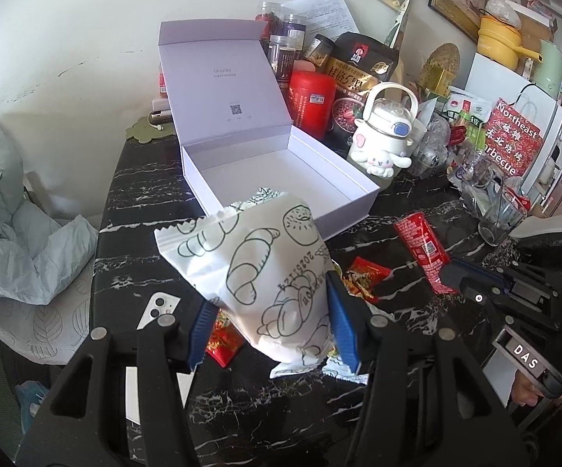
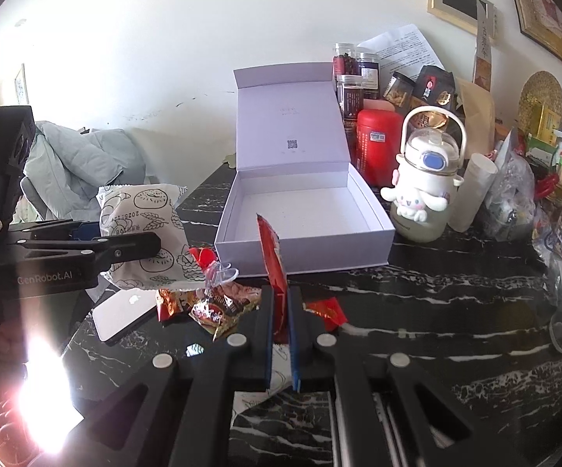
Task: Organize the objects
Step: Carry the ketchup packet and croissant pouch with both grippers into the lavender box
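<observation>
- White bread packet point(image 1: 265, 272), crinkled film printed with line-drawn pastries, clamped between the ribbed blue pads of the left gripper point(image 1: 273, 327), above the table.
- Red snack sachet point(image 2: 275, 268), flat glossy foil, pinched edge-on by the closed right gripper point(image 2: 281, 334).
- Open white box point(image 1: 281, 179), rigid matte card, lid upright, on the black veined marble table point(image 1: 397, 350).
</observation>
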`<state>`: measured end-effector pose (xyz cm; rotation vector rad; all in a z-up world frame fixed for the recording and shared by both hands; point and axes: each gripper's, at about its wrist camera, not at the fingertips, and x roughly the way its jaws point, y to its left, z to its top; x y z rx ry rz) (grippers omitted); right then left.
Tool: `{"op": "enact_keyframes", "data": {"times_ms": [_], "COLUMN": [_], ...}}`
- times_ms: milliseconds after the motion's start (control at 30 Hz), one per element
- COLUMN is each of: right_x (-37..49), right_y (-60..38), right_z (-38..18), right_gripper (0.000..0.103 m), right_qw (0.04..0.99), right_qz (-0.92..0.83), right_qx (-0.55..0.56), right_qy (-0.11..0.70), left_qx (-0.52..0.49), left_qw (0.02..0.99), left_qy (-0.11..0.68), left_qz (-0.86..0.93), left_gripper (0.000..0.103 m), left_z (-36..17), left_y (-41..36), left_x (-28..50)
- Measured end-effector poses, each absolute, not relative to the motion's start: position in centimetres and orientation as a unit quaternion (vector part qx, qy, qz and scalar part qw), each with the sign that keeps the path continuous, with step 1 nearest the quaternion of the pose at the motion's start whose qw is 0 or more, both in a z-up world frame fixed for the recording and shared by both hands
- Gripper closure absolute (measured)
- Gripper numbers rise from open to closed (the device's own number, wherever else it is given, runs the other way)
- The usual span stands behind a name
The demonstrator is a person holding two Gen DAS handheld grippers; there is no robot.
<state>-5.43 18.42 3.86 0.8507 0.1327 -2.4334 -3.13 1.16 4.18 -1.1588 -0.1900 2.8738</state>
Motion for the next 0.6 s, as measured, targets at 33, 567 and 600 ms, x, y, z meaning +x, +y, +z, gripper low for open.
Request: {"op": "enact_keyframes", "data": {"times_ms": [33,567,600], "right_x": [-5.8,-13.8,-14.2], "right_y": [18.3,16.1,16.0], "right_z": [3.9,5.0,5.1], "right_gripper": [0.097,0.097,0.097], "right_qw": [0.278,0.298,0.297], "right_qz": [-0.906,-0.901,-0.902], "right_qx": [0.316,0.309,0.308], "right_qy": [0.050,0.059,0.060], "left_qx": [-0.373,-0.374,-0.375], "left_qw": [0.019,0.033,0.033], "left_qy": [-0.060,-0.049,-0.048], "left_qz": [0.926,0.926,0.925], "left_gripper": [0.052,0.052,0.052], "left_z": [4.3,4.4,4.3], "left_y": [1.1,0.3,0.3], "left_x": [-3.6,-11.6,-12.1]}}
